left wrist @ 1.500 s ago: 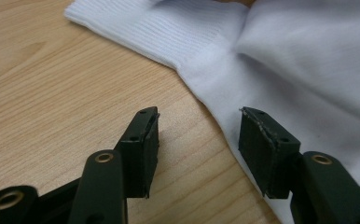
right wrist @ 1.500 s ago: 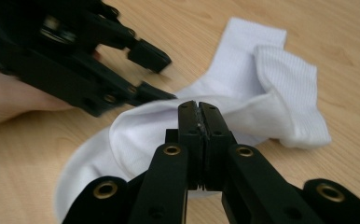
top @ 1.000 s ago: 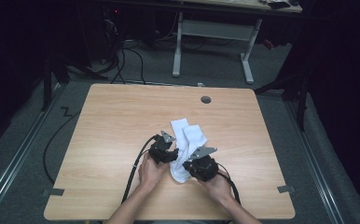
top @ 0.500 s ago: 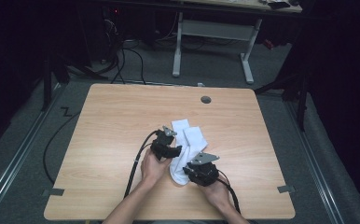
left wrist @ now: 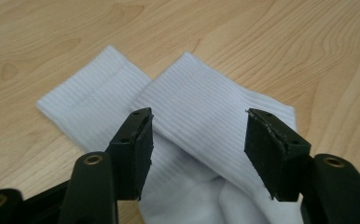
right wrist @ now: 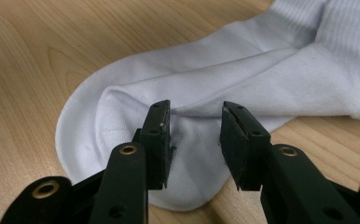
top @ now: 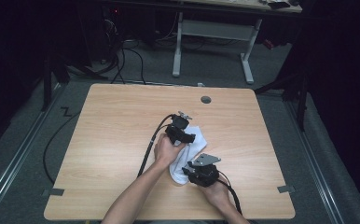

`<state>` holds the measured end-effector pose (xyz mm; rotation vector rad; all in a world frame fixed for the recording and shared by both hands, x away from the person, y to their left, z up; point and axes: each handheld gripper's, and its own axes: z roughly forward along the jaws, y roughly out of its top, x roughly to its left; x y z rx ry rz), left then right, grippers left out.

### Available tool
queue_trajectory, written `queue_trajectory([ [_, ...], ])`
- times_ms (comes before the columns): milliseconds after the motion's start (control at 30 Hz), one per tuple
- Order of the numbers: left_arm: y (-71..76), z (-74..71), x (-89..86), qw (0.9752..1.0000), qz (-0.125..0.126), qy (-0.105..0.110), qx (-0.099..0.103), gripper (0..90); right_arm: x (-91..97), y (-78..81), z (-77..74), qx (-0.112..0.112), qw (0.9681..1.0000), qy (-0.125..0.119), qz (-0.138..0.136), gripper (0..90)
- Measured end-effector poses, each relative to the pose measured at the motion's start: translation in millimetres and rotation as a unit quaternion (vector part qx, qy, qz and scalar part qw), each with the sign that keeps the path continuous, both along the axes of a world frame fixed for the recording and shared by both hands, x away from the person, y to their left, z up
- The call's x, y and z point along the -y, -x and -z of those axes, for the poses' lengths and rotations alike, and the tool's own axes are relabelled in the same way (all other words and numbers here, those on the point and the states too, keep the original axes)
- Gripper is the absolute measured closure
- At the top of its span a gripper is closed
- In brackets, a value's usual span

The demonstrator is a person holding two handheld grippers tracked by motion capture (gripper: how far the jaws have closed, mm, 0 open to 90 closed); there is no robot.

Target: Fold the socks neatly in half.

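Two white socks (top: pixel 193 148) lie overlapped near the middle of the wooden table (top: pixel 122 121). In the left gripper view their ribbed cuffs (left wrist: pixel 201 105) fan out just past my left gripper (left wrist: pixel 197 140), which hangs open above them; its jaws have just been opening and nothing is between them. In the high view the left gripper (top: pixel 191 138) sits over the socks' far end. My right gripper (right wrist: pixel 194 133) is at the toe end (right wrist: pixel 103 116). Its jaws have just been opening and stand apart on either side of a raised fold of sock, not pressing it. From above, the right gripper (top: pixel 190 170) is at the socks' near end.
A round cable hole (top: pixel 206 99) sits near the table's far edge. Black cables (top: pixel 148 149) trail from both grippers toward the near edge. Beyond the table stands a white desk frame (top: pixel 211 42) on a dark floor.
My left gripper has moved away and to the right along the socks, toward their cuffs. The right gripper's jaws have let go of the toe fold. The socks now lie more bunched.
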<state>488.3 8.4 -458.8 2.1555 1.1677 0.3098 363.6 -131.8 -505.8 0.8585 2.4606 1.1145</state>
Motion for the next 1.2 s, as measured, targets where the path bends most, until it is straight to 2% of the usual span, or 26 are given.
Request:
queue_trajectory([
  [33,-3.7,2.7,2.5,0.9999,-0.003,-0.01,-0.007,42.8,-0.3,0.3,0.1,0.002,1.0,0.001,0.0,63.1],
  [200,-12.2,8.4,8.1,0.9995,-0.016,-0.024,-0.01,46.0,-0.5,0.6,0.1,0.004,1.0,0.003,0.0,63.0],
  [267,-11.5,10.8,11.3,0.9985,-0.013,-0.053,0.001,47.6,-0.4,0.7,0.1,0.004,1.0,0.003,0.0,63.1],
  [300,-9.8,13.3,13.6,0.9976,-0.008,-0.069,-0.001,50.9,-0.5,0.9,0.1,0.004,1.0,0.003,0.0,63.1],
  [333,-9.8,13.3,13.6,0.9976,-0.008,-0.069,-0.001,52.9,-0.5,0.9,0.1,0.004,1.0,0.003,0.0,63.1],
  [367,-9.6,14.2,13.9,0.997,-0.004,-0.078,0.001,52.9,-0.8,1.1,0.1,0.005,1.0,0.004,0.001,63.2],
  [400,-9.7,15.2,14.0,0.9966,-0.004,-0.083,0.002,55.1,-1.1,1.5,0.1,0.006,1.0,0.006,0.002,63.2],
  [433,-10.1,16.3,14.2,0.9961,0.0,-0.088,0.004,60.9,-1.2,1.7,0.0,0.006,1.0,0.006,0.002,63.3],
  [533,-9.4,17.2,15.3,0.9951,0.008,-0.097,0.01,68.6,-0.8,1.7,0.1,0.006,1.0,0.005,0.001,63.3],
  [567,-8.9,17.5,16.4,0.9948,0.013,-0.1,0.013,68.6,-0.8,1.8,0.1,0.006,1.0,0.005,0.002,63.3],
  [633,-8.2,18.1,18.3,0.9941,0.021,-0.105,0.017,78.6,-1.3,2.6,-0.2,0.007,0.9999,0.007,0.005,63.2],
  [733,-7.9,17.7,18.3,0.9946,0.022,-0.101,0.014,85.5,-2.2,4.7,-0.9,0.009,0.9998,0.014,0.009,63.2],
  [867,-9.1,14.8,12.4,0.9965,0.025,-0.079,0.007,87.9,-1.0,5.8,0.1,0.01,0.9998,0.008,0.012,63.1],
  [900,-9.1,14.8,12.4,0.9965,0.025,-0.079,0.007,88.1,-1.0,5.8,0.1,0.01,0.9998,0.008,0.012,63.1],
  [967,-8.0,7.5,8.3,0.9977,0.029,-0.06,0.015,88.4,-0.9,6.2,-0.2,0.01,0.9998,0.01,0.013,61.7],
  [1000,-8.0,7.5,8.3,0.9977,0.029,-0.06,0.015,88.4,-0.9,6.2,-0.2,0.01,0.9998,0.01,0.013,61.7],
  [1067,-6.2,0.1,5.3,0.9984,0.03,-0.04,0.025,88.5,-0.5,6.4,0.0,0.013,0.9997,0.011,0.016,58.9],
  [1100,-3.5,-8.5,1.3,0.9985,0.032,-0.025,0.036,88.5,-0.3,6.2,0.2,0.012,0.9997,0.009,0.022,56.5],
  [1200,-1.1,-14.5,-3.0,0.9984,0.033,-0.017,0.043,88.6,0.3,6.1,0.1,0.01,0.9996,0.009,0.025,54.8],
])
